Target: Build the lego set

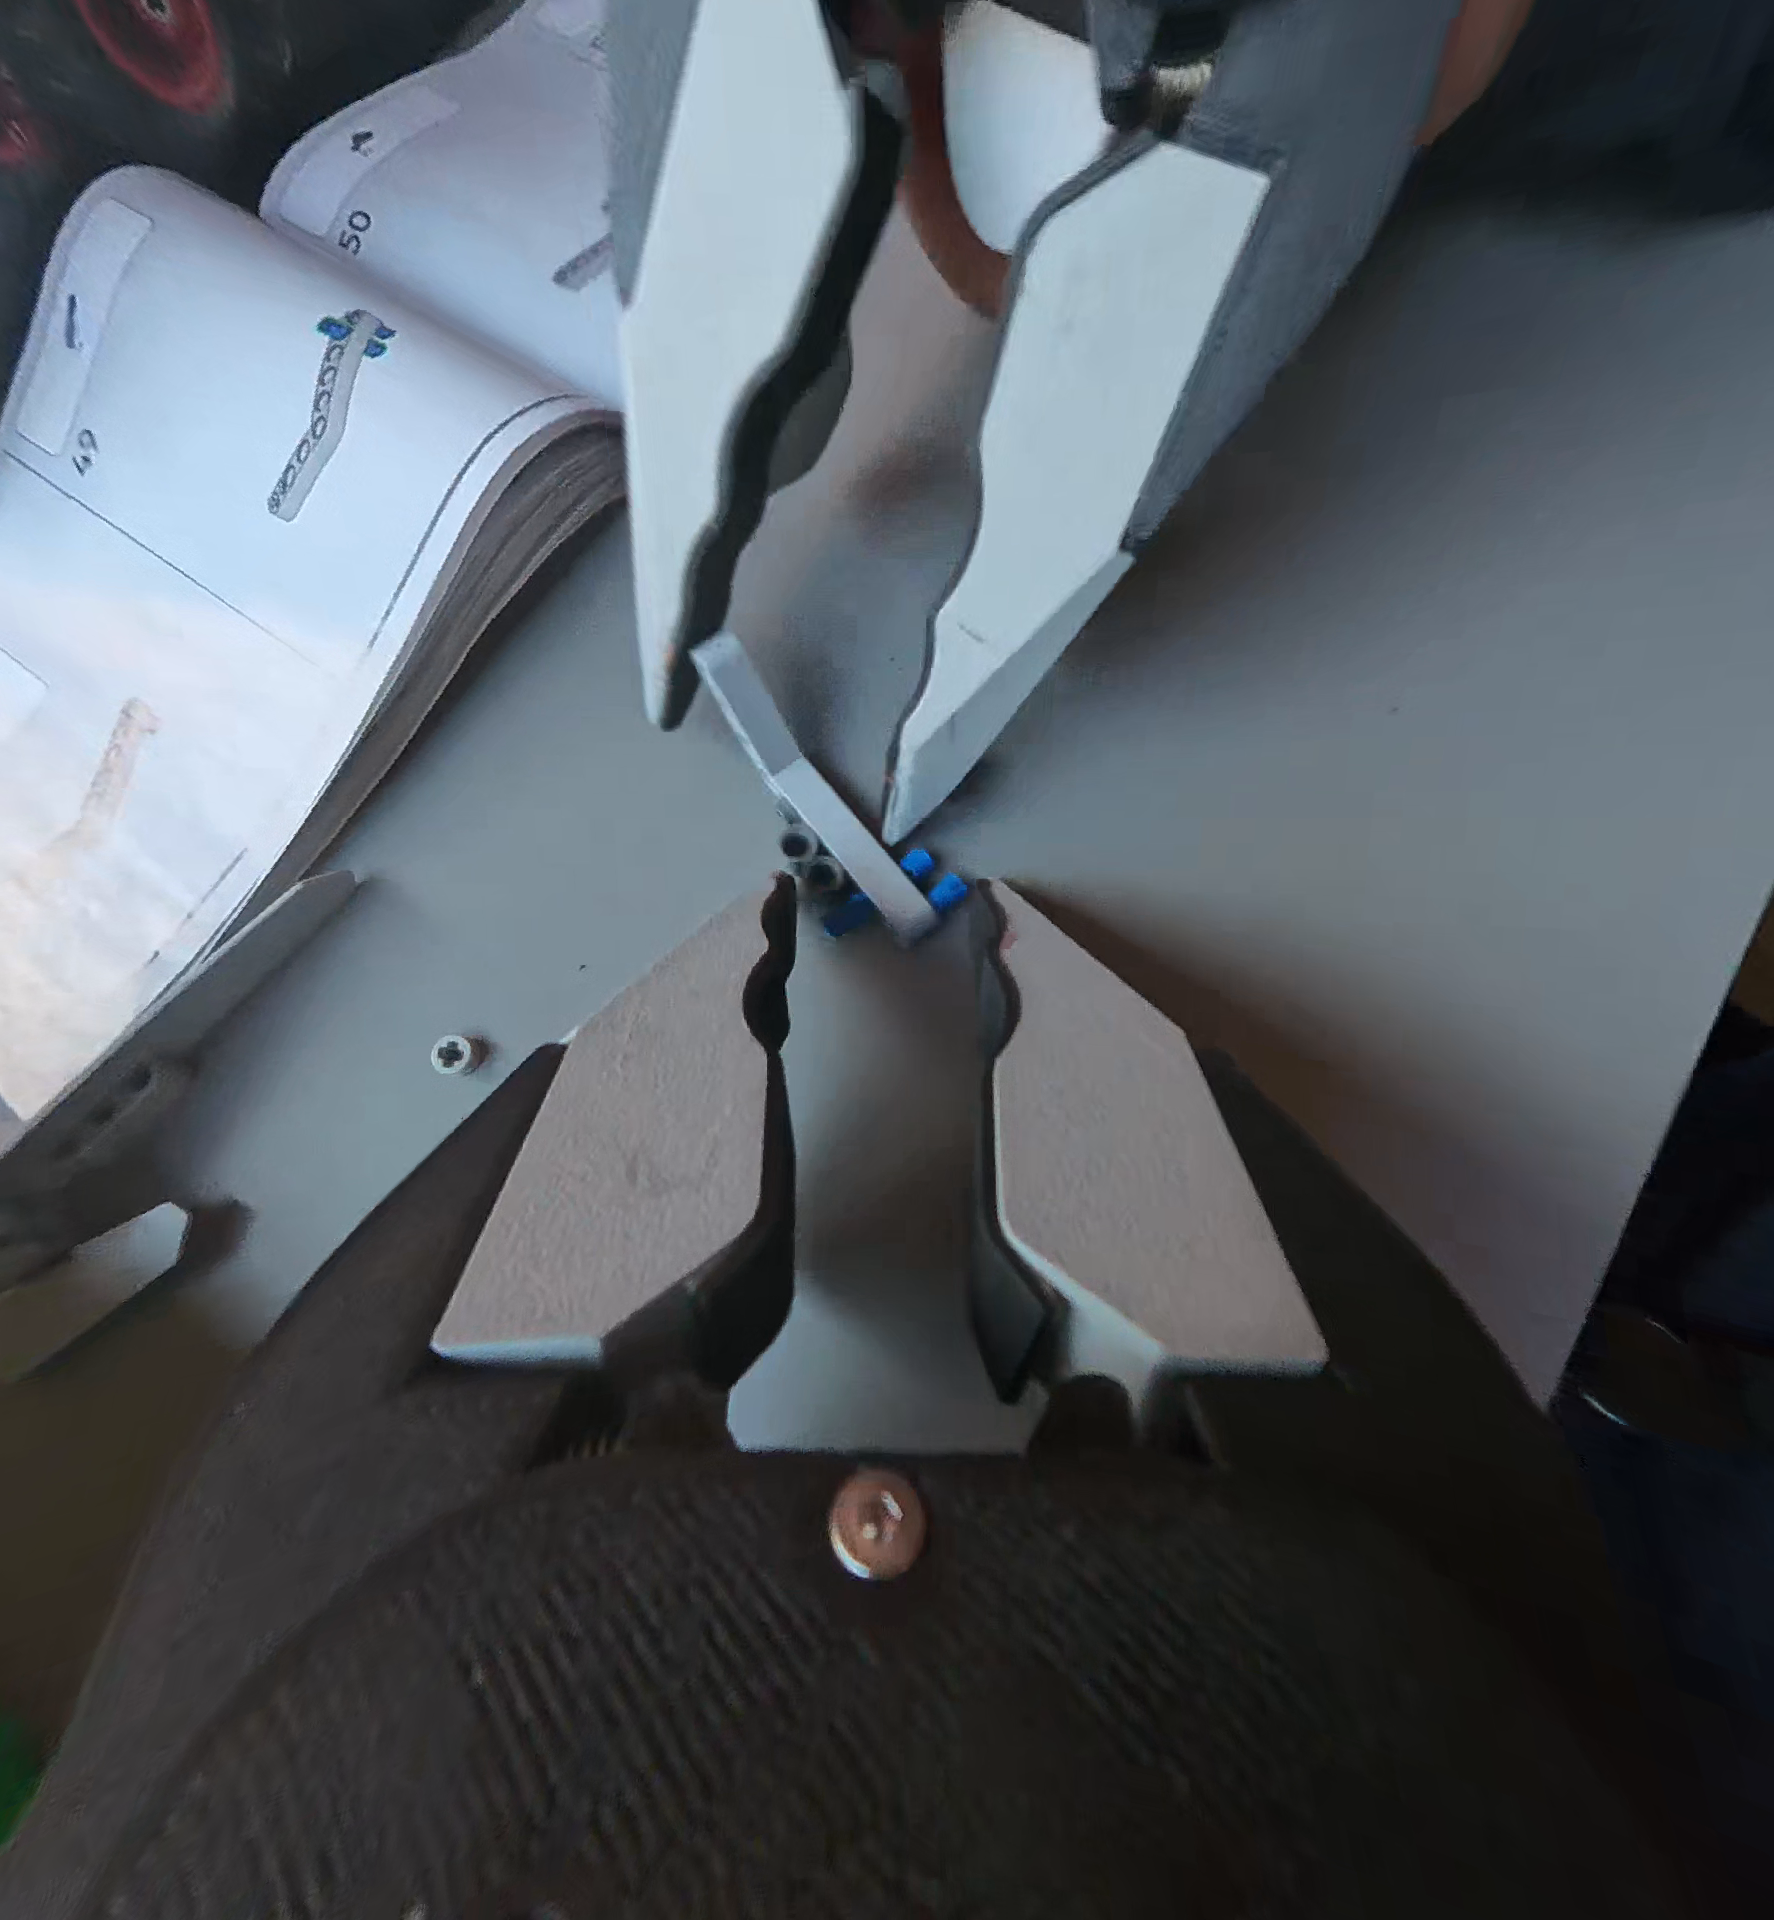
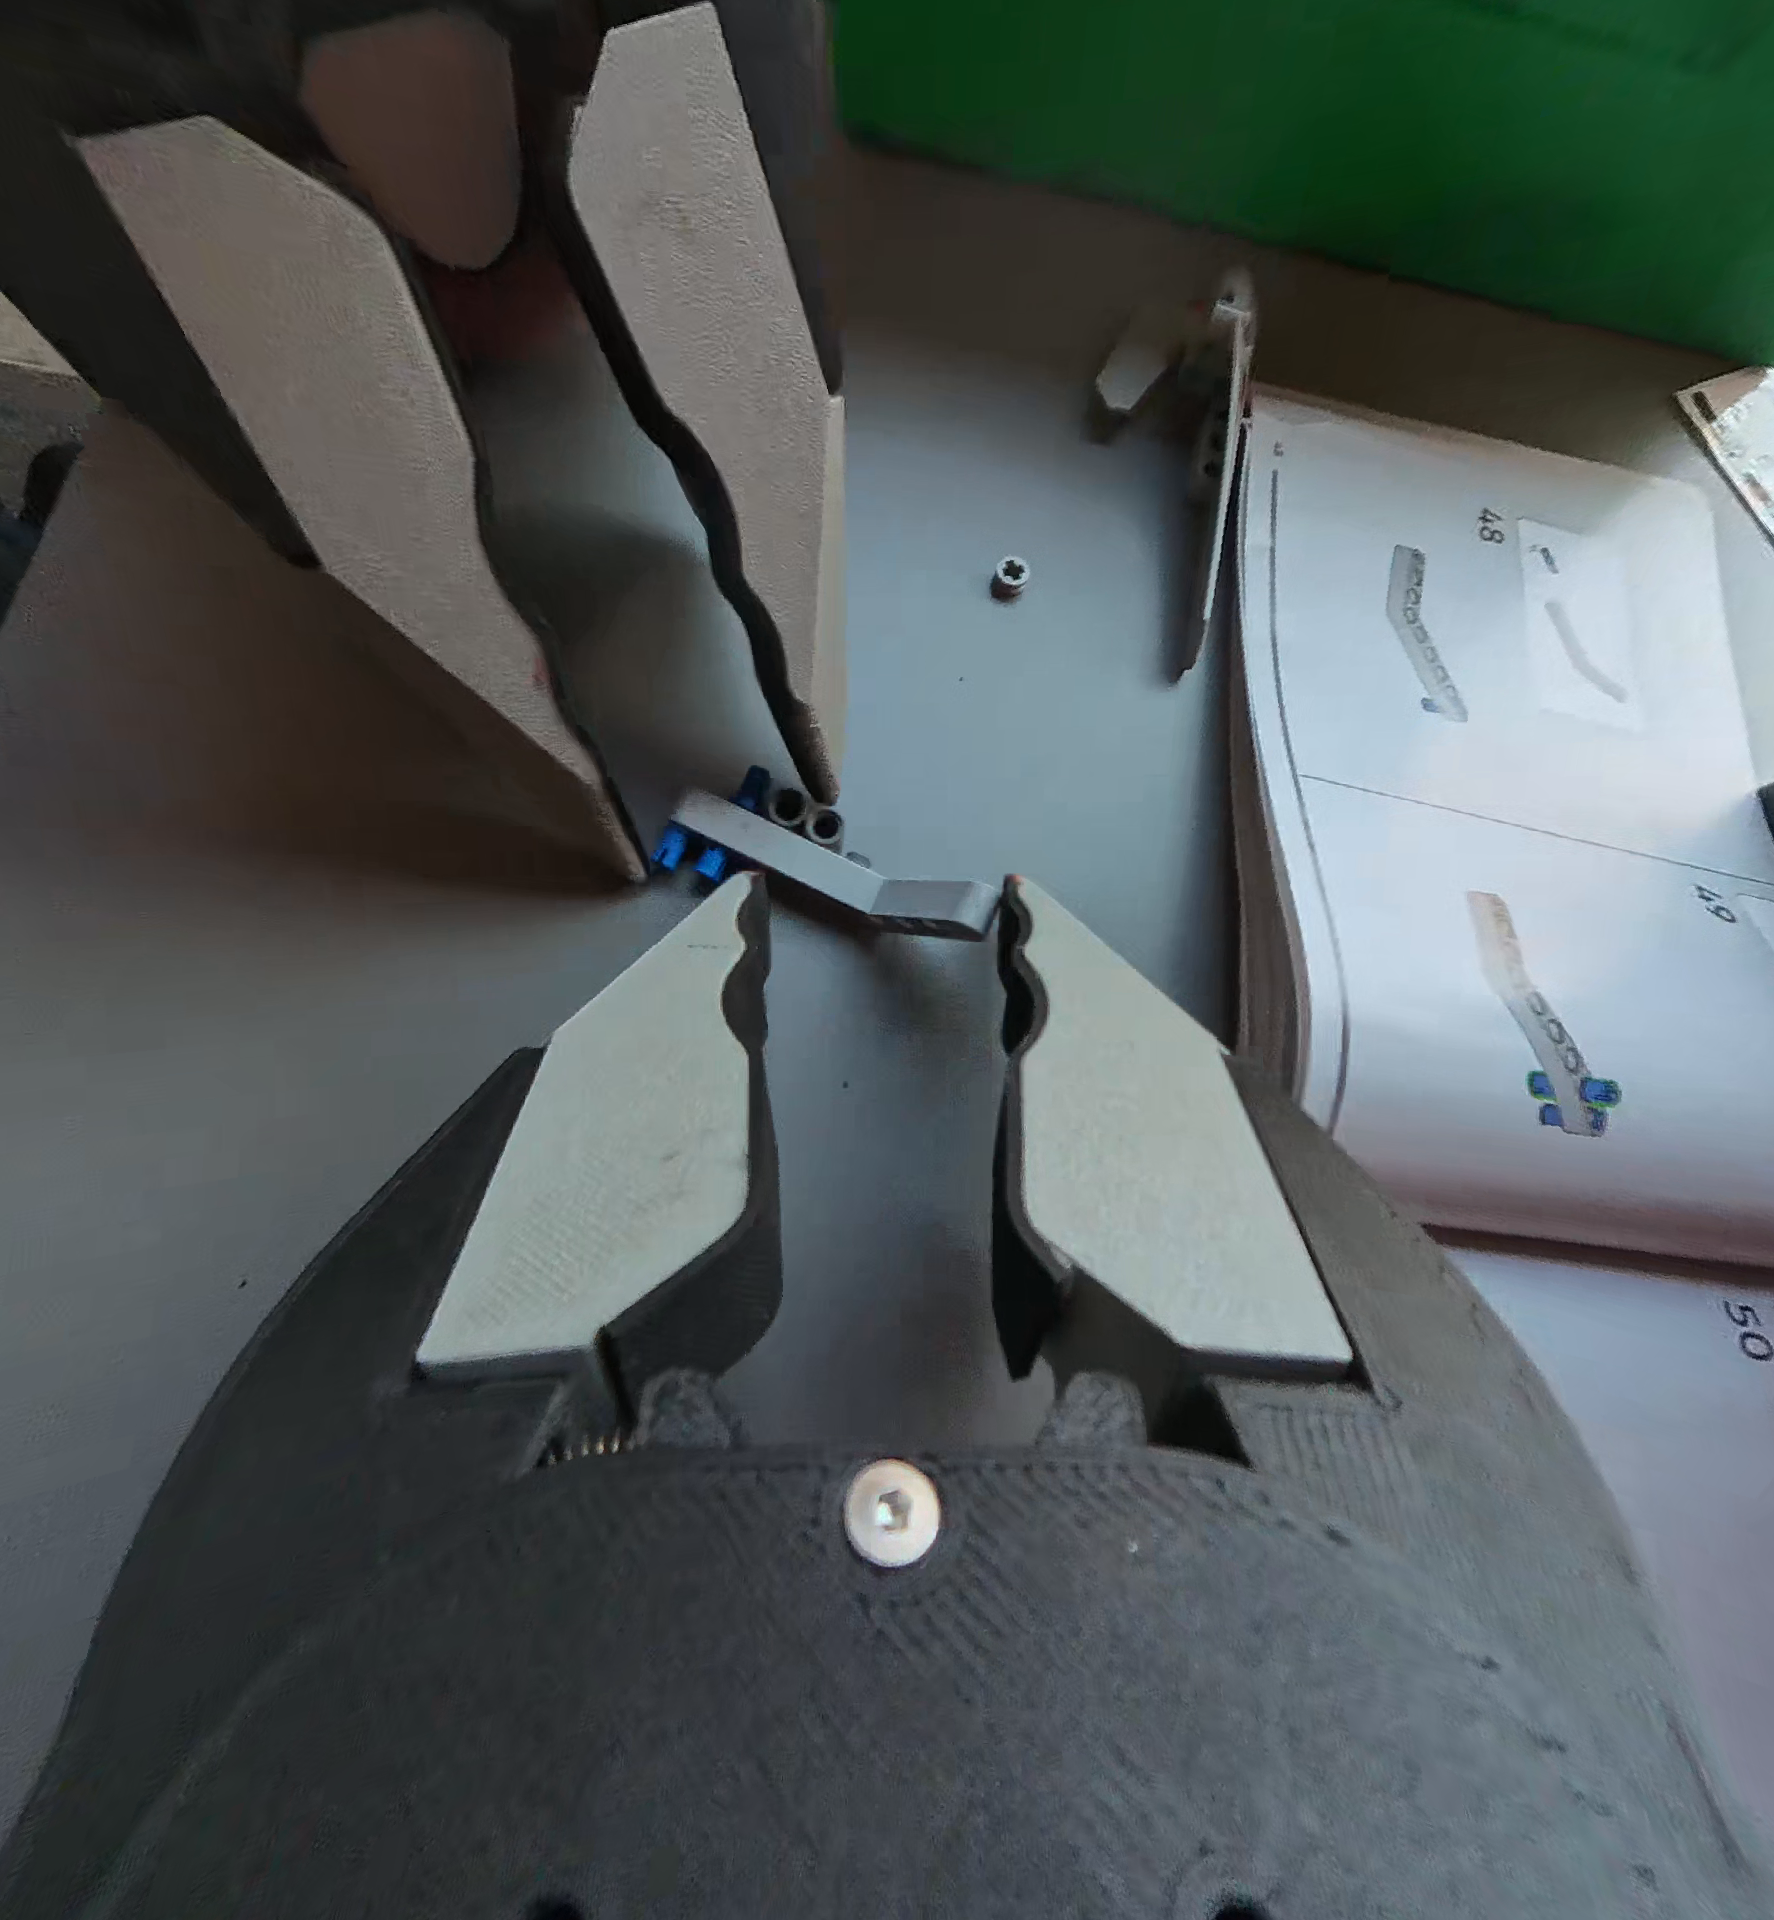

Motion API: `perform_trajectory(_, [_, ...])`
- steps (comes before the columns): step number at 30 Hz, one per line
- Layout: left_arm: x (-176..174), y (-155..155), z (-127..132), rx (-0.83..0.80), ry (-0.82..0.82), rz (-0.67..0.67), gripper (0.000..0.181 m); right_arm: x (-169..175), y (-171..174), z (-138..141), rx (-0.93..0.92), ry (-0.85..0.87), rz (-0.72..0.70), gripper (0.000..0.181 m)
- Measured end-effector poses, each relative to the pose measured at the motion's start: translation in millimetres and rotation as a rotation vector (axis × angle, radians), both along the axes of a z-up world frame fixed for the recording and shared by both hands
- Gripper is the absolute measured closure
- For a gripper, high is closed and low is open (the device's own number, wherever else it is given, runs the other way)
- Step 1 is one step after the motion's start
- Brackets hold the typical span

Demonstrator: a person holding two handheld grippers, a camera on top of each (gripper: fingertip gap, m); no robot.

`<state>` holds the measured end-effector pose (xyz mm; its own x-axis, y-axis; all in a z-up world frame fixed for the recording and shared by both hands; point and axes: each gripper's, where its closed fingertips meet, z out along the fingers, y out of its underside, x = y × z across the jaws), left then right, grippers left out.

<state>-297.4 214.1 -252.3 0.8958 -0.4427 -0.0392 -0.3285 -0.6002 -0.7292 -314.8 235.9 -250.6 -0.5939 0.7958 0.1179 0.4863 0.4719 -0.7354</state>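
A grey bent lego beam (image 1: 841, 831) stands on its edge on the grey table, with blue pins (image 1: 933, 875) and grey pins through one end. My left gripper (image 1: 885, 891) is closed around that pinned end, a fingertip against the pins on each side. My right gripper (image 1: 781, 769) comes in from the far side and is open, straddling the beam's length. In the right wrist view the beam (image 2: 841, 868) runs slantwise between my right gripper's (image 2: 880, 888) tips. One tip is by a blue pin (image 2: 711, 862) and the other touches the bare end. The left gripper (image 2: 729, 826) holds the pinned end.
An open instruction booklet (image 1: 187, 582) lies left of the work spot; it also shows in the right wrist view (image 2: 1548, 831). A long grey lego part (image 2: 1215, 468) lies beside it. A screw head (image 1: 457, 1055) sits in the table. A green box (image 2: 1330, 135) stands behind. The table edge (image 1: 1693, 1039) is at the right.
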Motion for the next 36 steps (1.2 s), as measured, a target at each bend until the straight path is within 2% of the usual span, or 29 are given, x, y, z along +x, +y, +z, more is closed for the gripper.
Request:
perform_trajectory(1, [-1,0,0,-0.013,-0.020,0.001,0.153,0,0,0,0.004,0.001,-0.011,0.143])
perform_trajectory(6, [-19,2,-1,-0.026,-0.045,0.016,0.154,5,9,-1,0.011,-0.019,-0.070,0.151])
perform_trajectory(11, [-8,-3,2,-0.064,-0.149,-0.077,0.142,10,6,-2,-0.014,-0.038,-0.055,0.151])
perform_trajectory(13, [-9,0,2,-0.057,-0.131,-0.084,0.145,12,6,-2,-0.015,-0.050,-0.046,0.149])
perform_trajectory(15, [-12,5,0,-0.051,-0.097,-0.076,0.160,14,11,-2,0.001,-0.061,-0.055,0.146])
perform_trajectory(19, [-13,8,0,-0.053,-0.100,-0.079,0.161,24,22,3,0.048,-0.078,-0.071,0.147])
perform_trajectory(21, [-13,8,0,-0.053,-0.102,-0.078,0.161,33,22,4,0.112,-0.094,-0.041,0.157])
perform_trajectory(25, [-13,8,0,-0.058,-0.114,-0.078,0.161,43,4,3,0.127,-0.084,0.068,0.160])
perform_trajectory(36, [-12,8,1,-0.063,-0.126,-0.079,0.161,41,-20,-3,-0.003,-0.142,0.139,0.162])
